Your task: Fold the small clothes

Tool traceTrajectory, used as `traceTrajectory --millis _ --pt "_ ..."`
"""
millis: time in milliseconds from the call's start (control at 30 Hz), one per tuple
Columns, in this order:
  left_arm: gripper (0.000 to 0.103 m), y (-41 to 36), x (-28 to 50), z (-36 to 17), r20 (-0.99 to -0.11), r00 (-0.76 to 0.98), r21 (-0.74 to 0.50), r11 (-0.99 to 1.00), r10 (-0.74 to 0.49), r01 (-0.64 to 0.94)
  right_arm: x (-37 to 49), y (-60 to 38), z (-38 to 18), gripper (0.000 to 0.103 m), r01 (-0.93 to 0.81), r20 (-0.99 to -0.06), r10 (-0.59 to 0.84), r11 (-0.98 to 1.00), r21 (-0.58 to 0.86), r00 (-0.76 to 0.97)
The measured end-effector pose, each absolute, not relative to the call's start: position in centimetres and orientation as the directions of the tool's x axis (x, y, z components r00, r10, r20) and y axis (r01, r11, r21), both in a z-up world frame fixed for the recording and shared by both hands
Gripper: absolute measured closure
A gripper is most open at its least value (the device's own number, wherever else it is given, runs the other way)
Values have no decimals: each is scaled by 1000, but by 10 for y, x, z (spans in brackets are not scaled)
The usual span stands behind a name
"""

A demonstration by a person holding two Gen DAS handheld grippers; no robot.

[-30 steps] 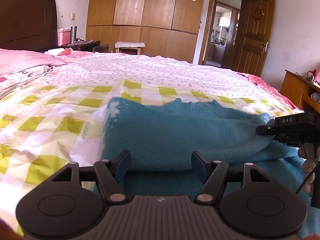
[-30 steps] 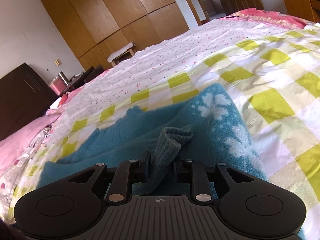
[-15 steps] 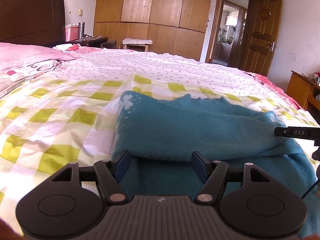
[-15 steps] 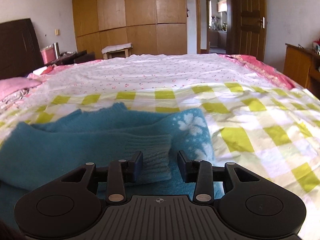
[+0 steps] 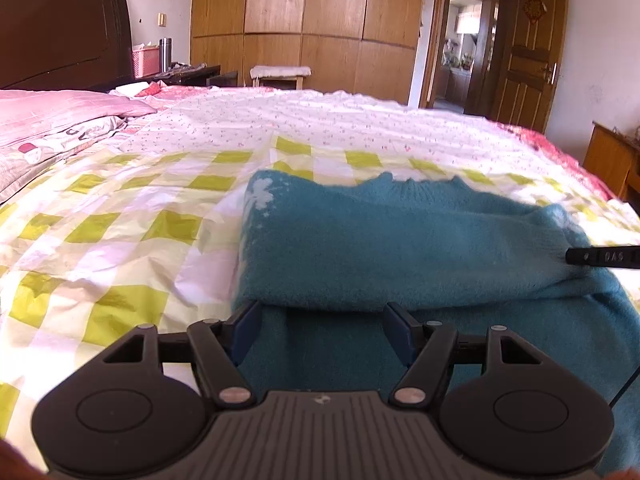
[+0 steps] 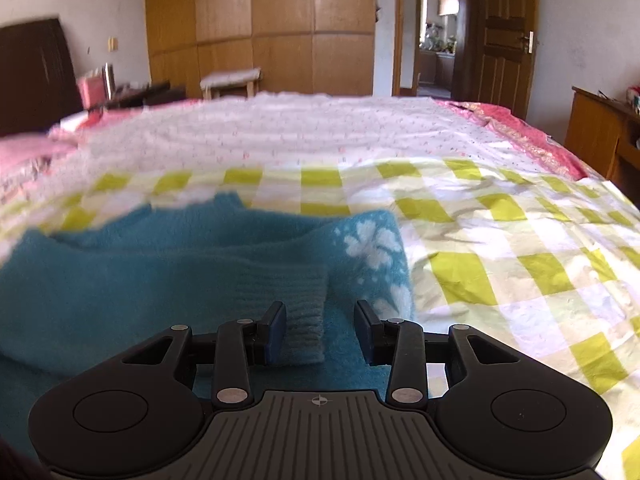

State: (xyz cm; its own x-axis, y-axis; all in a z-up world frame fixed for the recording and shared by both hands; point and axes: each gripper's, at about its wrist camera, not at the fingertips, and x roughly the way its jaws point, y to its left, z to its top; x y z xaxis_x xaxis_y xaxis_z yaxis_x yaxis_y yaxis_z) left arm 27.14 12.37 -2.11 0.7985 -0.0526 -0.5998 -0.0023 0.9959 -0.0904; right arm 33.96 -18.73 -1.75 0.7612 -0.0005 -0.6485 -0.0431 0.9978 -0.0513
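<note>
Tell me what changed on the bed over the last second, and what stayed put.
The right gripper let go of the sweater's ribbed cuff: a second ago its pads pinched the raised cuff; now the jaws stand apart and the cuff lies flat across the teal sweater, against the left pad only. The sleeve has been laid over the body. The left gripper stayed open and in place over the sweater's near edge; the checked sheet is unchanged.

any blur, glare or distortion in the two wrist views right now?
Left wrist: sharp; strong sunlight washes out the checked sheet; fisheye bends the wardrobe, dark corners. Right wrist: motion blur smears the far left of the bed and the sweater edge; the sleeve cuff near the gripper stays crisp; same barrel distortion.
</note>
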Motion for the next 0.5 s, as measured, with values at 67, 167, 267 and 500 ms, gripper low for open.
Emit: traceTrajectory --millis 67,167,267,500 --pt "31 121 270 -19 -606 794 -78 997 -43 -6 338 -188 -14 66 -37 -641 0 998 -44 767" --pt "31 120 263 -11 -597 800 -86 996 -60 10 330 -192 -3 66 -43 -632 49 999 26 774" --pt "31 121 252 -4 -590 805 -81 997 -62 17 314 -192 4 65 -83 -623 77 996 20 779" --pt "31 128 212 -3 -615 786 -71 997 -63 25 262 -199 14 65 -171 -638 149 985 27 755"
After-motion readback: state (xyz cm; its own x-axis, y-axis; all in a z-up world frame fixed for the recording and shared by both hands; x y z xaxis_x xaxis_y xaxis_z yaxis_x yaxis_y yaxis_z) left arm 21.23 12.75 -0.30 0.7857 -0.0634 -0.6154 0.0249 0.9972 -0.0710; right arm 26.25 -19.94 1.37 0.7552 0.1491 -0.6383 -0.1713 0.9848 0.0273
